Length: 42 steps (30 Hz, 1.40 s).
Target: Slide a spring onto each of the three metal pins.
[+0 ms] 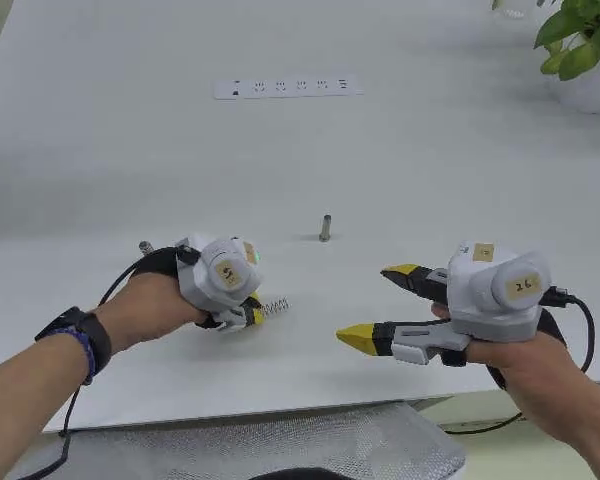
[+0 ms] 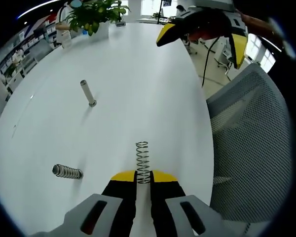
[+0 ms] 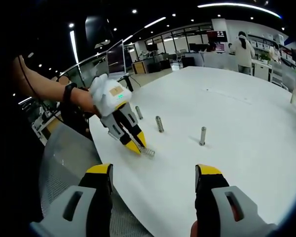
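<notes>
White bench (image 1: pixel 380 150); power strip (image 1: pixel 288 87) at far side, plant (image 1: pixel 580 35) at far right. Left claw (image 2: pixel 143 175) pinching one end of spring (image 2: pixel 142 160), the rest jutting forward past the tips. Right claw (image 1: pixel 365 303) spread, empty, well apart. Bare pin (image 1: pixel 325 227) upright mid-bench. Sprung pin (image 2: pixel 67 171) near left claw.

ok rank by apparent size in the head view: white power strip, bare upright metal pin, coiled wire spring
1. white power strip, clearly largest.
2. bare upright metal pin and coiled wire spring: about alike, unranked; the spring is nearer and partly hidden by the left gripper.
</notes>
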{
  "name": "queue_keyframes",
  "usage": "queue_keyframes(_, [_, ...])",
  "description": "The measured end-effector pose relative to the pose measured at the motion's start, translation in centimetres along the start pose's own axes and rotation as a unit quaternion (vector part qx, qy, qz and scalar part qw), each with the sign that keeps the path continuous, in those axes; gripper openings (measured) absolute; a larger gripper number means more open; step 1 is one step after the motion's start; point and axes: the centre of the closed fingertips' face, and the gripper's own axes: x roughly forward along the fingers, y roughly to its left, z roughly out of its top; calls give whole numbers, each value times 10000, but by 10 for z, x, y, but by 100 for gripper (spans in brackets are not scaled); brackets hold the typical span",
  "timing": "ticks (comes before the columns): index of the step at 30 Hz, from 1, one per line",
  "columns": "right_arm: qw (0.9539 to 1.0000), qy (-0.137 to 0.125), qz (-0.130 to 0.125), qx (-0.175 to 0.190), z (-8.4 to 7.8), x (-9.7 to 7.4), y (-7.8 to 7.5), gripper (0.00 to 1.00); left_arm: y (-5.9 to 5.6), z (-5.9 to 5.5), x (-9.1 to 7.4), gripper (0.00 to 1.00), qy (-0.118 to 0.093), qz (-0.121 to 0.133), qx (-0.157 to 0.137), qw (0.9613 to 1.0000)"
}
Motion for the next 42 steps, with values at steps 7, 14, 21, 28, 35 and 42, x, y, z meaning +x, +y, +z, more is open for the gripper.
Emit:
queue_keyframes(7, [10000,47,46,-71,-1,1,2,66,0,-2,-12,2,-78,78,8,9999])
queue_keyframes(14, [9998,73,121,-172,2,5,4,64,-6,-1,-23,2,-133,148,60,9998])
queue_keyframes(21, [9993,108,232,-289,7,11,9,62,-13,0,-32,2,-213,187,140,9995])
queue_keyframes(28, [9983,149,401,-385,11,19,16,59,-23,1,-38,2,-263,221,224,9992])
queue_keyframes(35, [9963,179,665,-504,16,32,28,56,-25,1,-46,2,-332,274,270,9987])
queue_keyframes(42, [9941,214,890,-590,18,42,36,51,-27,1,-50,2,-342,342,343,9982])
